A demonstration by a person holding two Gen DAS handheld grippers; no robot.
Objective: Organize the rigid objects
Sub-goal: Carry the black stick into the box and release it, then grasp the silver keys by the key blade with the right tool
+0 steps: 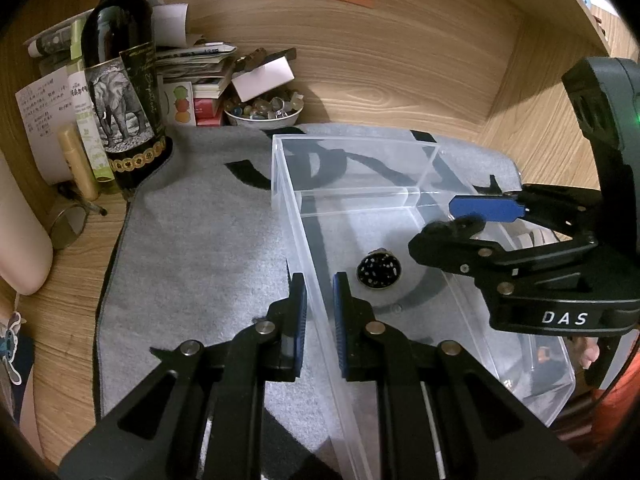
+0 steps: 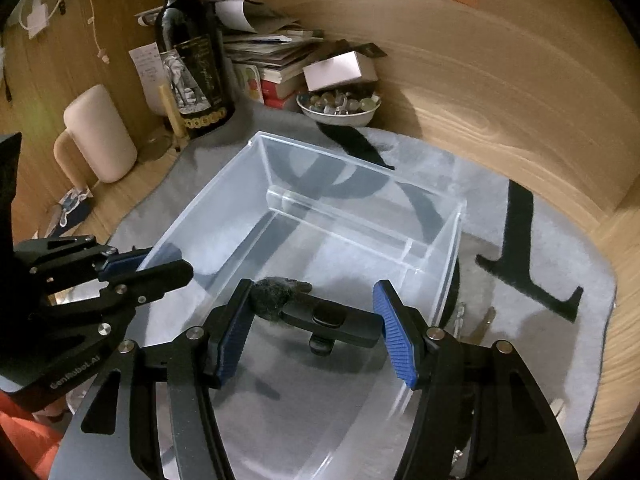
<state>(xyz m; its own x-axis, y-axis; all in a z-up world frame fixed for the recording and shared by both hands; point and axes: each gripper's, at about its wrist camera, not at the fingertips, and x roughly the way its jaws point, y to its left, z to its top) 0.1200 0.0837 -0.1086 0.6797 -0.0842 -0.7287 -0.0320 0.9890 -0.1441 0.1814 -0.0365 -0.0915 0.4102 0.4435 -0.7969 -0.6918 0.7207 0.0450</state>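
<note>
A clear plastic box (image 1: 280,184) (image 2: 360,168) stands on a grey mat (image 1: 192,248). My left gripper (image 1: 320,312) is shut on the box's left wall; it shows in the right wrist view (image 2: 160,258). A round black speckled object (image 1: 379,269) lies on the box floor. My right gripper (image 2: 316,320) hovers over the box with its jaws wide apart; in the left wrist view (image 1: 468,214) it hangs above the box. Between its fingers (image 2: 394,340) lies a black device with a fuzzy grey end (image 2: 320,314); whether it touches the pads is unclear.
A dark wine bottle (image 1: 120,80) stands at the mat's far left corner beside tubes and paper. A white bowl of small stones (image 1: 264,110) (image 2: 340,108) and a stack of books sit behind the box. A beige cup (image 2: 100,132) stands left. Wooden walls enclose the desk.
</note>
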